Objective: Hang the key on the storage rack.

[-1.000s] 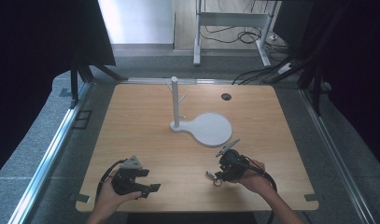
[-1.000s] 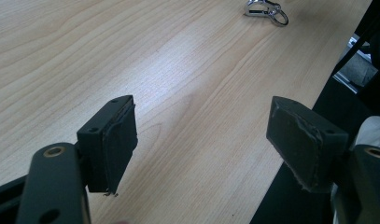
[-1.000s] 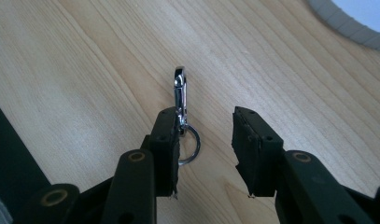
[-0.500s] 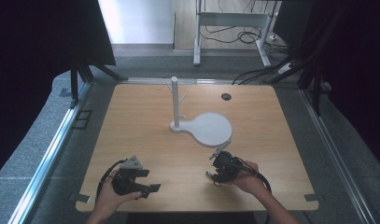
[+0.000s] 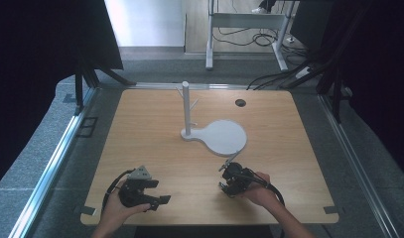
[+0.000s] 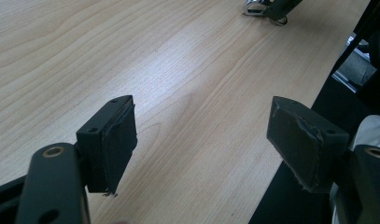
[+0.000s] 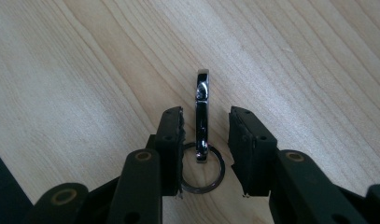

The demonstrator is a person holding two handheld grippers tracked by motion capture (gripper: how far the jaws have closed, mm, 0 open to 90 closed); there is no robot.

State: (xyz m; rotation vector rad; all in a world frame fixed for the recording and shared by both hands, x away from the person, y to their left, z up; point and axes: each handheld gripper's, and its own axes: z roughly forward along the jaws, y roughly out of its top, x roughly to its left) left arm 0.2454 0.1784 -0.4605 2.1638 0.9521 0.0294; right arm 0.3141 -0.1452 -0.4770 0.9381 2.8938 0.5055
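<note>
I am bringing the right gripper [image 7: 205, 135] down over a metal clip [image 7: 202, 109] with a key ring [image 7: 202, 170] on its end, lying flat on the table [image 7: 85, 70] at the centre of the right gripper view. Its fingers [image 7: 171, 140] are standing narrow, one on each side of the clip's shank, and a sliver of wood is showing between each pad and the metal, so I am judging the grasp as lined up but not yet closed. In the high view that right gripper [image 5: 228, 179] is sitting low and right of centre, just below the round base of the white stand [image 5: 185, 106]; the clip itself is too small there for me to pick out for certain.

The left gripper [image 6: 201, 140] is idling at the lower left of the high view, its fingers [image 6: 110, 140] spread wide over bare wood with nothing between them.

So I am reckoning the job as barely begun. The approach is made; the squeeze, the lift and the carry are all left. My guess is that the ring is meant for one of the pegs on the stand in the upper middle of the high view, and those pegs are showing nothing hung on them.
</note>
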